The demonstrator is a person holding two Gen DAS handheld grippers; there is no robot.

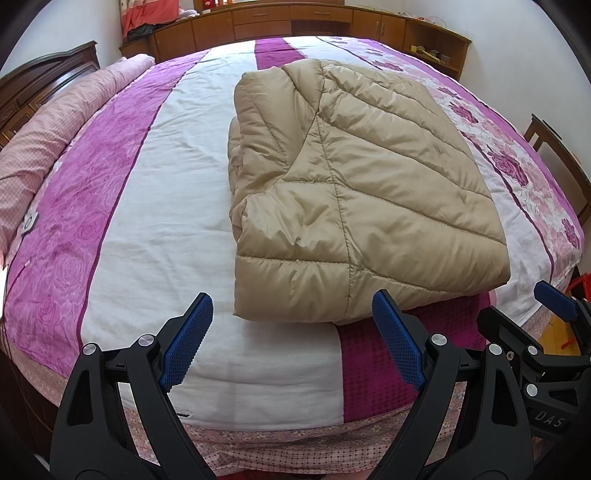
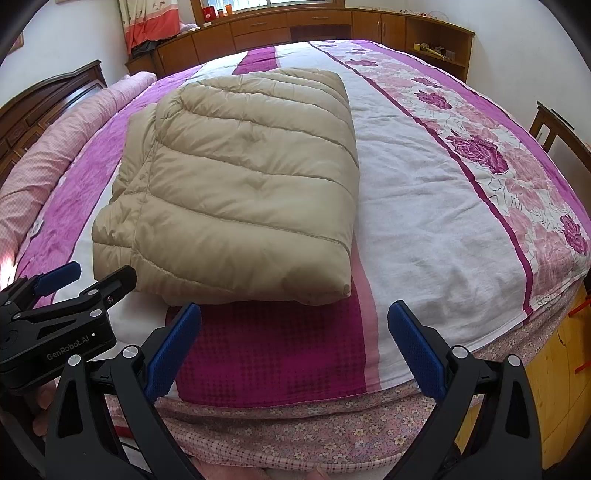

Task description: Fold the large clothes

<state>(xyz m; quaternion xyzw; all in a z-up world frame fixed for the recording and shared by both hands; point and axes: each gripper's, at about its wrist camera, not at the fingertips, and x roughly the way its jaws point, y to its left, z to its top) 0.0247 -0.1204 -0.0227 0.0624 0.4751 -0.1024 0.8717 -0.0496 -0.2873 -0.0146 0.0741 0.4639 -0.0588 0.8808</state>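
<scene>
Nearest me, my left gripper [image 1: 291,334] and right gripper [image 2: 295,345] both hang over the bed's near edge with jaws spread wide and nothing between them. Just past the blue pads [image 1: 188,341] lies the tan quilted jacket [image 1: 354,192], already doubled into a thick rectangle on the purple-and-white bedspread [image 1: 166,206], its near hem close to the edge. I judge it light, puffy and slick, so it will likely spring open and slide; I would pinch deep at the near corners along a stitched seam. Whether a sleeve is tucked underneath I cannot tell. Farther off are a pink rolled quilt [image 1: 55,122] along the headboard and wooden cabinets [image 2: 317,26]; nothing blocks my reach.
</scene>
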